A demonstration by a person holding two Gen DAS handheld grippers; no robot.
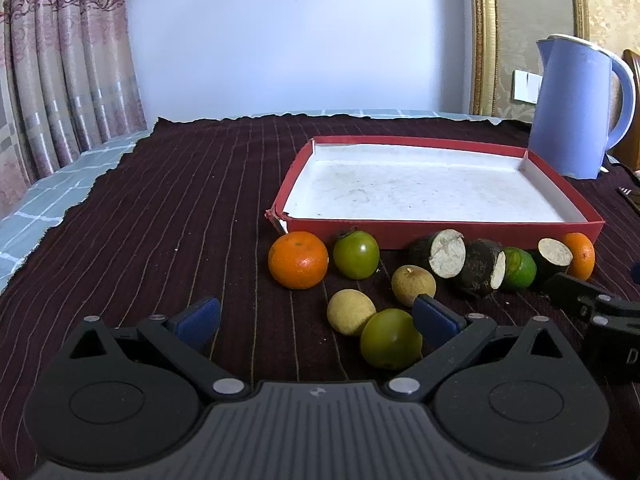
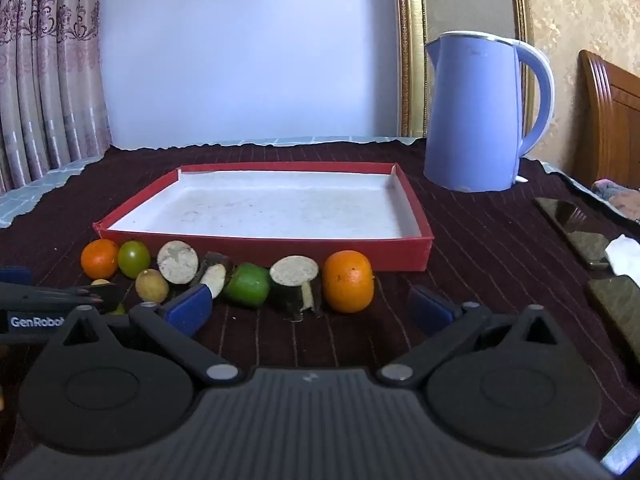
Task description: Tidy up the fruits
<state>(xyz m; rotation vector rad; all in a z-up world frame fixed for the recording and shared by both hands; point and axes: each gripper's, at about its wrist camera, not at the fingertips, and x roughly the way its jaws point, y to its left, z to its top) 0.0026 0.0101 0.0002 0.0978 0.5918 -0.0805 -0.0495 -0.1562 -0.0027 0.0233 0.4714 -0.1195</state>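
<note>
So the fruits all sit in a loose row on the dark striped cloth over the surface, right along the near wall of the red box, which has nothing in it yet.

Going left to right: the left tongs are spread wide with nothing gripped. A green fruit lies just ahead of them, touching the inner side of their right pad, with a pale yellow fruit right next to it. Those two are the closest pick for the left hand, I'd say. It tilts down toward the cloth, box beyond.

The right tongs are wide and not holding anything either. The orange sits almost dead centre between their pads, just ahead, beside a dark cut piece and a lime. This hand is tilted down as well.
</note>
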